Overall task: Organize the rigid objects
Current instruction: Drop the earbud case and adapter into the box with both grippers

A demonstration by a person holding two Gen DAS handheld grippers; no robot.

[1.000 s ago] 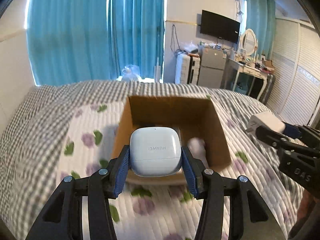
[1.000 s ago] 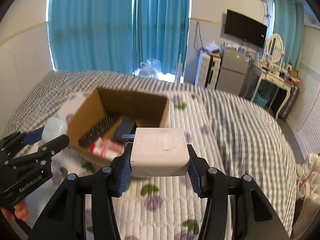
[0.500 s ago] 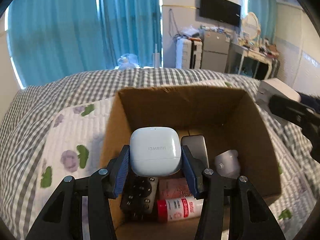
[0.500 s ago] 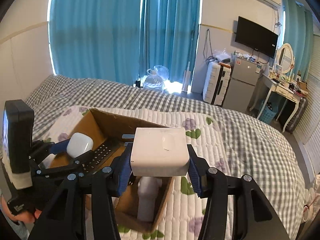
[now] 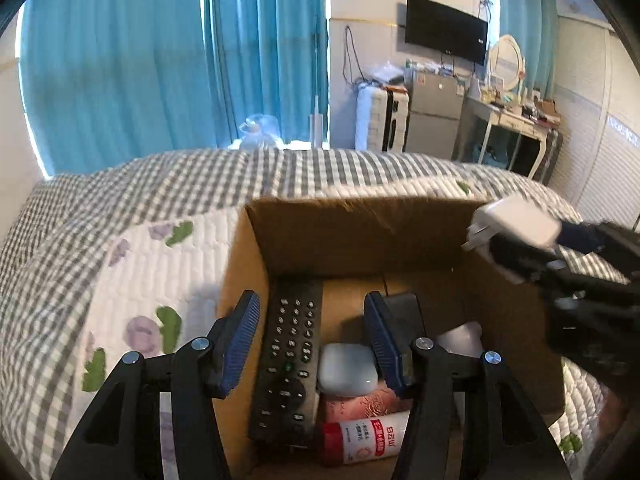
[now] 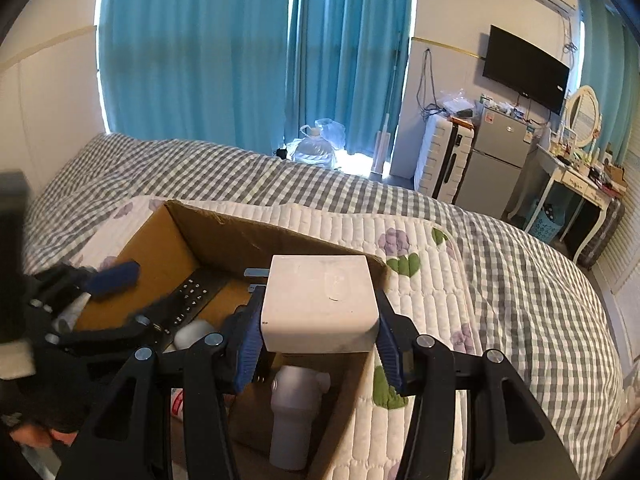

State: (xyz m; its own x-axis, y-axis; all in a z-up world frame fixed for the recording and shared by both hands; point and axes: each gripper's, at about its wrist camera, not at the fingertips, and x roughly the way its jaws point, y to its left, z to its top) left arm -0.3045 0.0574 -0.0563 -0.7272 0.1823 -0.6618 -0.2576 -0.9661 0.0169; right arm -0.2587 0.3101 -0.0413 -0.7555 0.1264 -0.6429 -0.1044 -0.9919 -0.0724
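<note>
One charger (image 6: 320, 302) above box (image 6: 240, 236).

Box (image 5: 360, 236) on bed (image 5: 132, 248), below left jaws. In box: remote (image 5: 290, 356) left; earbud case (image 5: 347, 369) between jaws; tube (image 5: 362, 436) nearer; charger (image 6: 320, 304) between right jaws.

Bare cardboard box (image 5: 352, 236) floor beyond remote (image 5: 290, 356).

Brown cardboard box (image 5: 360, 236) at frame centre; black remote (image 5: 289, 356) with pale buttons; white earbud case (image 5: 346, 369); red-and-white tube (image 5: 368, 436); white charger (image 6: 320, 304) between blue pads (image 6: 248, 348). Bedspread (image 5: 120, 208): grey-white check, overlaid white quilt (image 6: 432, 288) with purple flowers, green leaves. Curtains (image 6: 200, 48), upper left: turquoise.
</note>
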